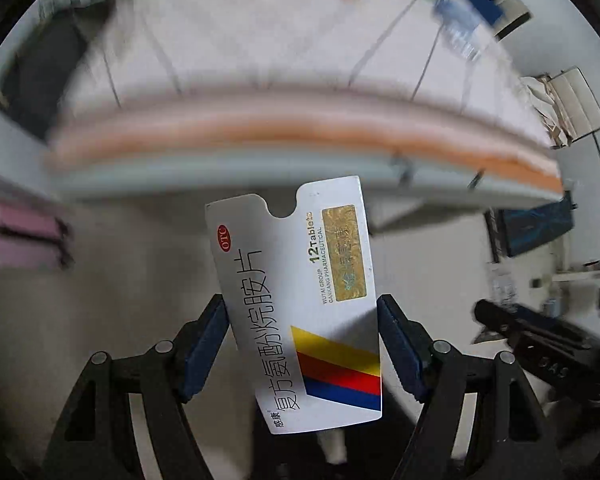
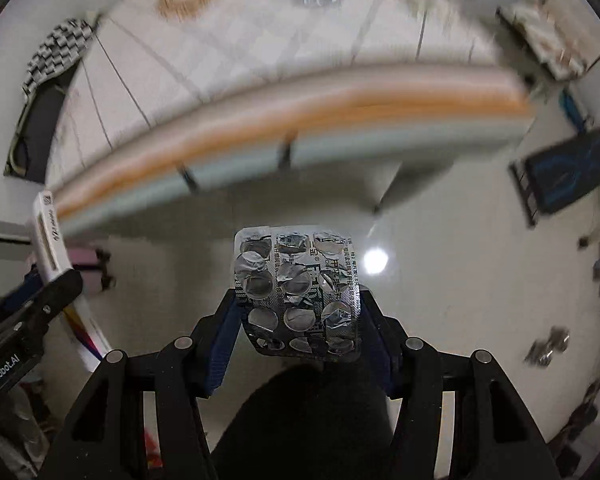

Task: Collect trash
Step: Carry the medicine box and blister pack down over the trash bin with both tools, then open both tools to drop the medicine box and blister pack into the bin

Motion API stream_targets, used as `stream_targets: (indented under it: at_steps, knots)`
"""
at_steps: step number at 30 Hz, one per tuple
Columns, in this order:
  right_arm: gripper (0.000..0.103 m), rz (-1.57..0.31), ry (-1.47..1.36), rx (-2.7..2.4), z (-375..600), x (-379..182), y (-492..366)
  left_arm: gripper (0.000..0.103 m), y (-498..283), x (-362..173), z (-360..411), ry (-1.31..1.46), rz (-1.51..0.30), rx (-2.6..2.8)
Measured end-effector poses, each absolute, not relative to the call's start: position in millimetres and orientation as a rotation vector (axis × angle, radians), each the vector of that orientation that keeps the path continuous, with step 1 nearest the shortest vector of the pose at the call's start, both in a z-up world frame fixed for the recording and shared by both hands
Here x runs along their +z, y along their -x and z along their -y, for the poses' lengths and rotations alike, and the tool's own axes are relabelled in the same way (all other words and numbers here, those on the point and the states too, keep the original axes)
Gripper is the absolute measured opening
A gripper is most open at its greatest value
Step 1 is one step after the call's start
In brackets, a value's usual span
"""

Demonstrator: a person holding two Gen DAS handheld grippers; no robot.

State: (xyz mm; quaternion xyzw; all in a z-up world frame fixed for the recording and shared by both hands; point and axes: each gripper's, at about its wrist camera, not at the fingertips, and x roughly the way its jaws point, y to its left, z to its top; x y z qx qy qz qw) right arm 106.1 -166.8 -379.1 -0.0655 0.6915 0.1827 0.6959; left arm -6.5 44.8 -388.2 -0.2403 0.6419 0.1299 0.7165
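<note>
My left gripper (image 1: 302,344) is shut on a white medicine box (image 1: 296,300) with an OTC mark, black print and yellow, red and blue stripes; its blue pads press both long edges. In the right wrist view my right gripper (image 2: 300,320) is shut on a silver blister pack (image 2: 296,292) whose foil pockets are torn open. The same medicine box (image 2: 50,240) shows edge-on at the left of that view, held in the left gripper's black body. Both grippers point down over a pale glossy floor, in front of the table edge.
A table (image 1: 300,148) with a white checked cloth and an orange-trimmed edge curves across both views, blurred. Pink boxes (image 1: 20,240) sit at the left. A dark screen-like panel (image 2: 568,168) stands to the right. Small items lie on the floor (image 2: 548,348) at the right.
</note>
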Motion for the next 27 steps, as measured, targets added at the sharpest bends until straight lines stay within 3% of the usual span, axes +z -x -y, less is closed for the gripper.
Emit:
stream_targets:
  at_steps: [10,11,13,14,16,18,20,21,27]
  knots:
    - [0.059,-1.758,0.035,0.433,167.6,-616.6,-101.9,0.074,-5.4,-638.8,-71.3,0.793,-1.573,0.279]
    - [0.059,-1.766,0.040,0.443,165.6,-634.7,-101.7,0.075,-7.0,-654.7,-73.0,0.794,-1.578,0.284]
    - [0.060,-1.786,0.037,0.452,162.3,-676.8,-102.4,0.091,-7.3,-684.9,-75.7,0.800,-1.581,0.296]
    - [0.060,-1.795,0.026,0.466,159.8,-692.0,-102.1,0.102,-6.9,-695.6,-77.1,0.800,-1.587,0.300]
    - [0.060,-1.815,0.017,0.494,153.5,-728.1,-101.5,0.102,-2.9,-712.5,-79.1,0.788,-1.592,0.325]
    - [0.067,-1.834,0.007,0.513,150.2,-753.0,-100.7,0.102,6.6,-719.5,-79.4,0.749,-1.602,0.360]
    - [0.096,-1.834,0.019,0.535,141.2,-776.5,-96.5,0.102,12.5,-716.9,-78.7,0.702,-1.590,0.411]
    - [0.100,-1.828,0.034,0.546,138.4,-783.6,-94.4,0.102,16.1,-713.2,-78.7,0.662,-1.580,0.445]
    - [0.101,-1.757,0.227,0.511,126.2,-777.3,-77.5,0.102,24.5,-676.7,-69.3,0.516,-1.562,0.563]
